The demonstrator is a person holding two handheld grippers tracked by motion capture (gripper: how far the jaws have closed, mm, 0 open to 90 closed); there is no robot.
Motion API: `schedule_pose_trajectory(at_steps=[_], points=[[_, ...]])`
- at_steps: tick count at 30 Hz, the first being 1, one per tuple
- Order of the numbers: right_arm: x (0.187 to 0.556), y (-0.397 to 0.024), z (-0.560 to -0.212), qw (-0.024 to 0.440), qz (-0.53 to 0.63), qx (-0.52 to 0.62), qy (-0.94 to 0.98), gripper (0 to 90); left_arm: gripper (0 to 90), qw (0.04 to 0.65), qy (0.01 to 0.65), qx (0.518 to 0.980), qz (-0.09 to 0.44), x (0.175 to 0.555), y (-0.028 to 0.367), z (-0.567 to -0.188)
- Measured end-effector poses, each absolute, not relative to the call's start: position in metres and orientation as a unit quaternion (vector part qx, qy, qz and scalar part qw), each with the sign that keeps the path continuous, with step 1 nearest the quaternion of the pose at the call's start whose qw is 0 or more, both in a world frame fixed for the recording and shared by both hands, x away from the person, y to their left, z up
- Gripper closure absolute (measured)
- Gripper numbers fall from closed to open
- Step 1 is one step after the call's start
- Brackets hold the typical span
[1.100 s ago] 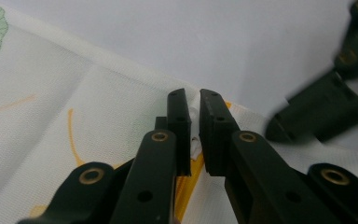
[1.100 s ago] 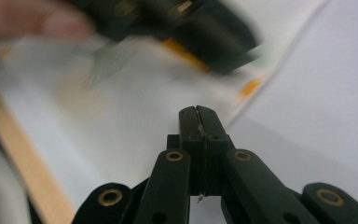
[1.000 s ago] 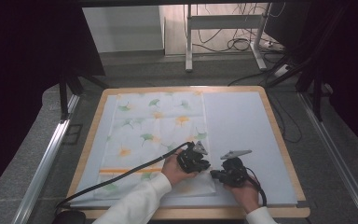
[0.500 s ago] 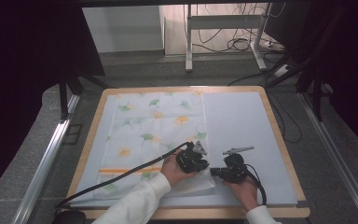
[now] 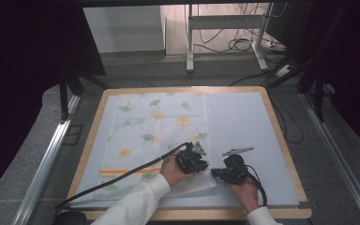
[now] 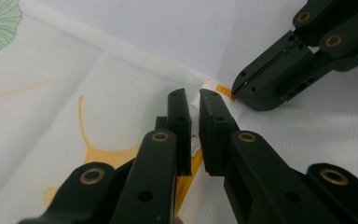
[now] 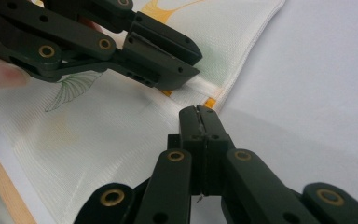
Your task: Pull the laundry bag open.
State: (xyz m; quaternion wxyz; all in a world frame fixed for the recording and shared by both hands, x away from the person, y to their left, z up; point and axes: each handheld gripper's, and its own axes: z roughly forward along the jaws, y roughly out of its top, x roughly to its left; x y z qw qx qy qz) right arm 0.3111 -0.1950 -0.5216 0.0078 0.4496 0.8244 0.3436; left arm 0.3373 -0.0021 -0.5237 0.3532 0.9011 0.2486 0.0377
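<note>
I have the white cloth [image 5: 157, 136] with its green and yellow leaf print spread over the left half of the pale mat [image 5: 243, 126], inside the wooden frame of the table [image 5: 274, 126]; its near right corner is turned back on itself, close to the near edge of the mat; both claws sit there, just beside each other. The left gripper [image 6: 195, 112] has its jaws pressed together on a raised fold of the cloth, with white fabric showing in the slit between them and a yellow stem of the print running beneath; from above I see that gripper [image 5: 201, 165] in my left hand [image 5: 171, 169], its cable trailing off to the near left. The right gripper [image 7: 200, 116] has its jaws pressed tight together, a thin line of cloth edge caught between them at the hem by the orange strip; from above it [image 5: 215, 172] lies in my right hand [image 5: 243, 190], just right of the folded corner.
</note>
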Motion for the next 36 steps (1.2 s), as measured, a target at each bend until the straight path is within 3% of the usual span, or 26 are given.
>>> schedule_pose_trajectory(at_steps=[36], points=[[0.323, -0.183, -0.522, 0.007, 0.349, 0.451, 0.821, 89.8, 84.6, 0.357, 0.261, 0.896, 0.035, 0.336, 0.019, -0.526]])
